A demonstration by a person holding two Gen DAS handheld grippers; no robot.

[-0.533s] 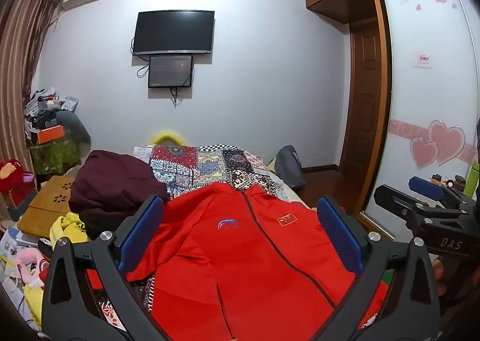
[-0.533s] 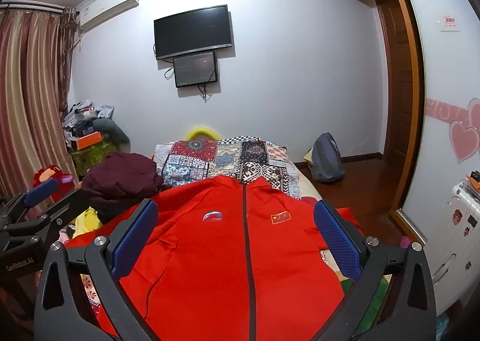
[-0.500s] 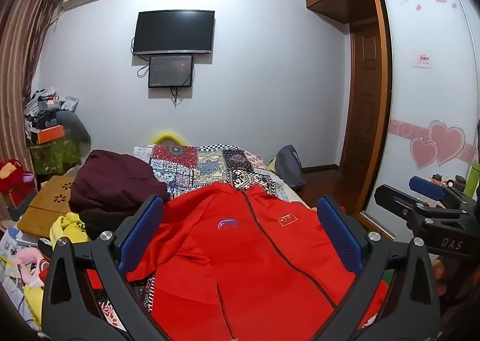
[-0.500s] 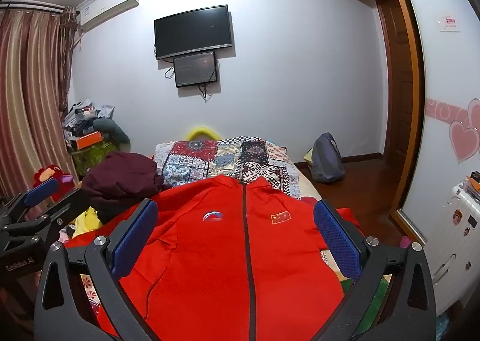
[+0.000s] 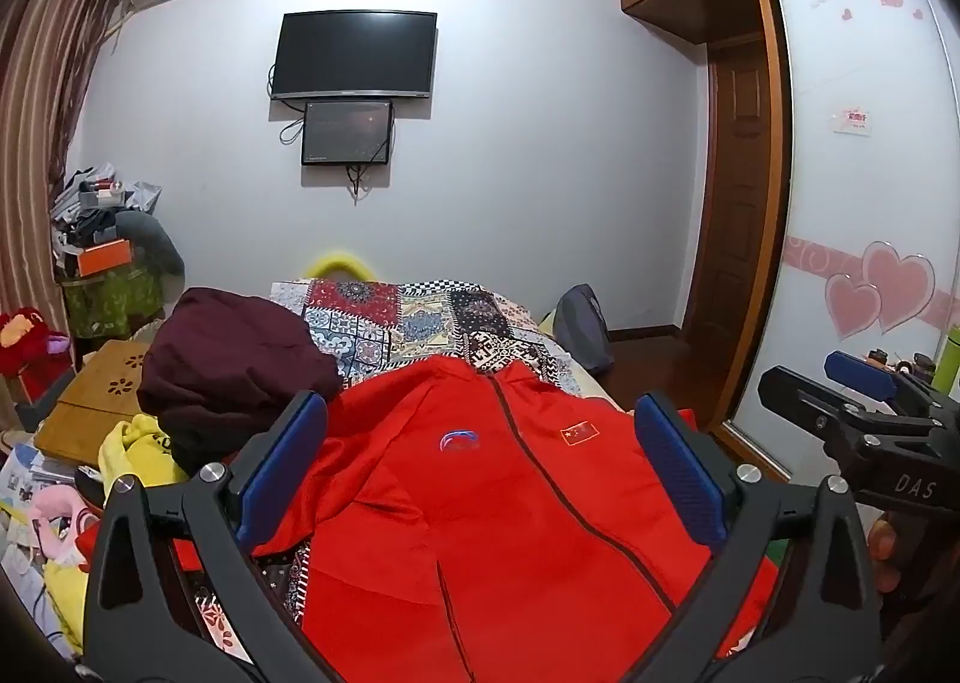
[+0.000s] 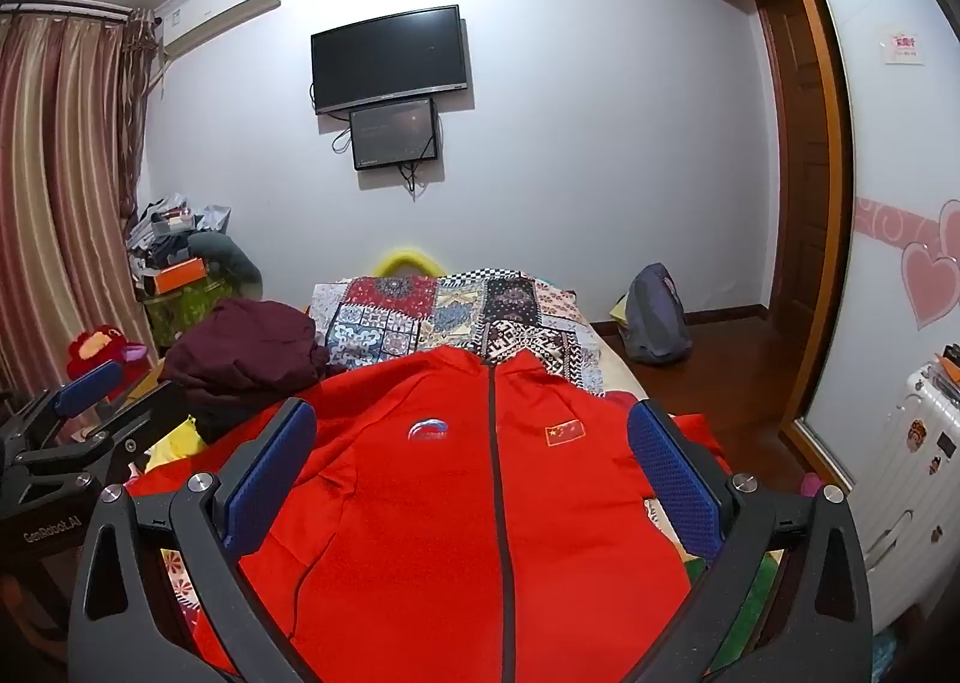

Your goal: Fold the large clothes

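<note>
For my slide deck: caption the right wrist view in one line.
Open right gripper hovers over a zipped red jacket laid flat on the patchwork bedspread, the open left gripper alongside.

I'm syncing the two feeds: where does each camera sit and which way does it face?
Left wrist: on the left tongs, open, facing along the bed toward the TV; the right tongs show at right.
Right wrist: on the right tongs, open, facing likewise; the left tongs show at left.
Shared: red jacket, maroon garment.
</note>
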